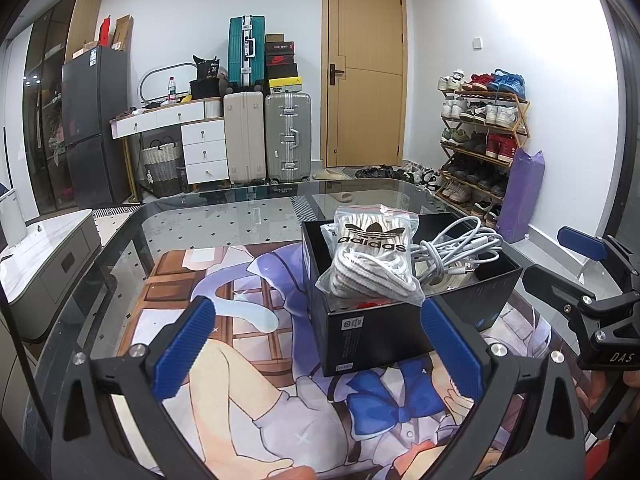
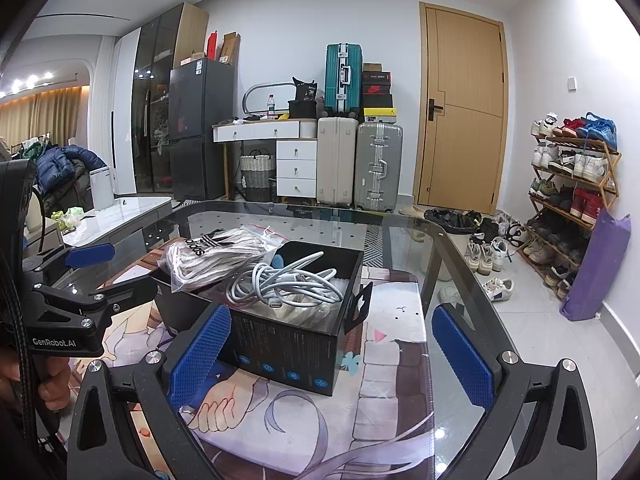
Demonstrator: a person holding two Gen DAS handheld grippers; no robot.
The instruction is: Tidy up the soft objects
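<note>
A black open box (image 1: pixel 372 336) (image 2: pixel 292 348) stands on the printed mat on the glass table. In it lies a clear adidas bag of white laces (image 1: pixel 372 256) (image 2: pixel 216 252), leaning over the near-left rim, and a coiled white cable (image 1: pixel 452 252) (image 2: pixel 284 280). Something red (image 1: pixel 370 305) shows under the bag. My left gripper (image 1: pixel 316 352) is open and empty, just in front of the box. My right gripper (image 2: pixel 330 356) is open and empty, at the box's right corner; it also shows in the left wrist view (image 1: pixel 592 280).
The anime-print mat (image 1: pixel 240 360) covers the near part of the glass table (image 1: pixel 240 216). Beyond the table are suitcases (image 1: pixel 288 136), a white drawer unit (image 1: pixel 200 148), a door, and a shoe rack (image 2: pixel 572 184) with shoes on the floor.
</note>
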